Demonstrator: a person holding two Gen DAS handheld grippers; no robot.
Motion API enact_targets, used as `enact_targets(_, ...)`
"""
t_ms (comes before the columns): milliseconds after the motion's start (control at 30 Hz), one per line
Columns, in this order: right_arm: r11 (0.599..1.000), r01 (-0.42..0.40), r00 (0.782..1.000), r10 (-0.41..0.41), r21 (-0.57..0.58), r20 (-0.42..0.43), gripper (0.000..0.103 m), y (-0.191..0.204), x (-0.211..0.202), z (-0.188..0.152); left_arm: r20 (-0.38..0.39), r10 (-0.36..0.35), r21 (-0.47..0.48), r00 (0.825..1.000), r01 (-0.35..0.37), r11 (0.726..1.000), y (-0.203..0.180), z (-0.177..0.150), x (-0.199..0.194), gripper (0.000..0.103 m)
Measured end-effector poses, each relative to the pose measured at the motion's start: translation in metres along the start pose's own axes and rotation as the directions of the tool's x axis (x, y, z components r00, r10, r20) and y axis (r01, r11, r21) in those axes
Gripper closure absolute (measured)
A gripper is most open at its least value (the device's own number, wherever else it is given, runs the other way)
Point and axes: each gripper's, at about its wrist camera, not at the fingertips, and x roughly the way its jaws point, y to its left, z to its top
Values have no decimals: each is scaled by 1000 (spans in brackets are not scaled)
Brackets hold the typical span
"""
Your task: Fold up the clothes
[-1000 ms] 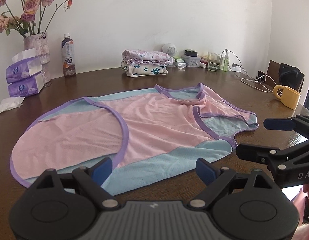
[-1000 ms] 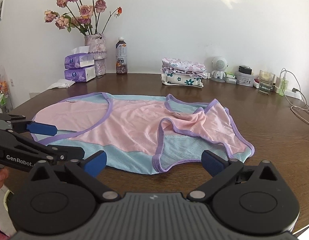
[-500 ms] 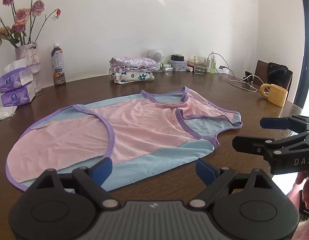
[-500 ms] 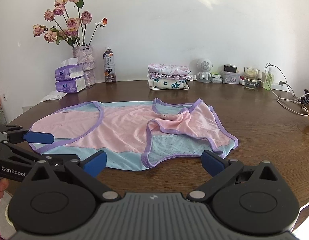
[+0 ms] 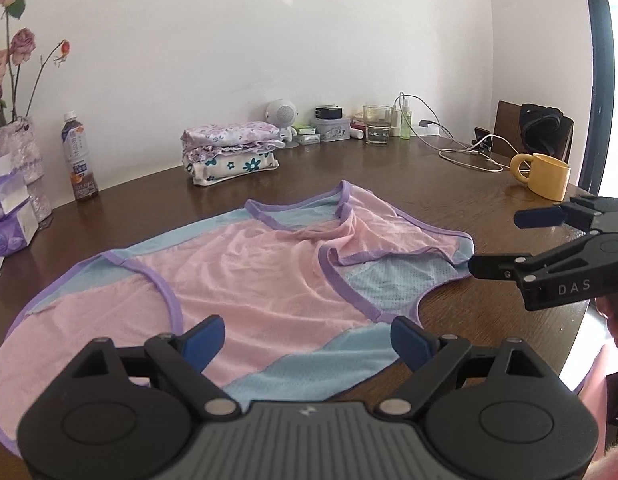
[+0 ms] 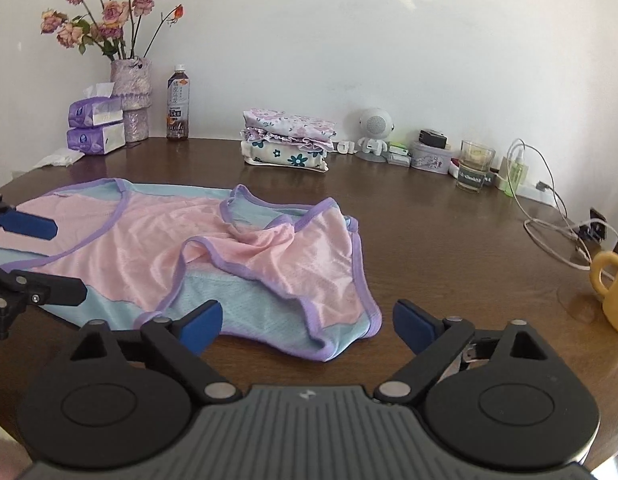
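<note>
We hold the left gripper [image 5: 307,340] and right gripper [image 6: 307,322] with jaws spread wide and empty over the near edge of the pink-and-blue garment [image 6: 213,256], which lies spread flat on the brown table [image 6: 449,240]. "DAS" reads on the right gripper's side. Beyond sit a folded stack [image 6: 287,144], a bottle [image 6: 178,104] and a yellow mug [image 5: 543,176]. A second ago both grippers stood farther back.

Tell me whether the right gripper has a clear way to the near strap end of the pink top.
Probably yes. The right gripper is open and empty, and the pink top's purple-trimmed strap end lies flat on the table just ahead, nothing between them.
</note>
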Motion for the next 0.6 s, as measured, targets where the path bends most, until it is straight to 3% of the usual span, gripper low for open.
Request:
enact_targets(67,997,-27,1000,26,-69,-14,26,-6,12,8,6,-5,30,1000,5,1000,-7,11,10,16)
enact_targets(133,988,-72,997,67,-136,-40,48,-9,26,14,8,-15,51,1000,14,999,-14,20,21,21)
enact_targets(167,983,-97,994,88,-159,-60,53,-9,33,15,7,-19,61,1000,18,998,-17,24,27,21)
enact_targets(233,971,-143,987,126,-193,-97,65,-9,45,17,-10,-21,72,1000,22,997,-21,30,42,32)
enact_targets(367,952,-212,972,181,-223,-151,74,-8,66,18,-66,-35,63,997,39,997,-24,36,68,57)
enact_targets(433,941,-234,966,196,-246,-168,89,-6,71,17,-90,-27,54,996,32,998,-24,37,77,59)
enact_targets(500,936,-231,966,189,-265,-176,97,-9,75,14,-108,-15,46,994,20,999,-23,37,85,59)
enact_targets(600,952,-216,968,181,-215,-171,99,-24,76,13,-117,-8,52,993,14,999,-23,39,93,59)
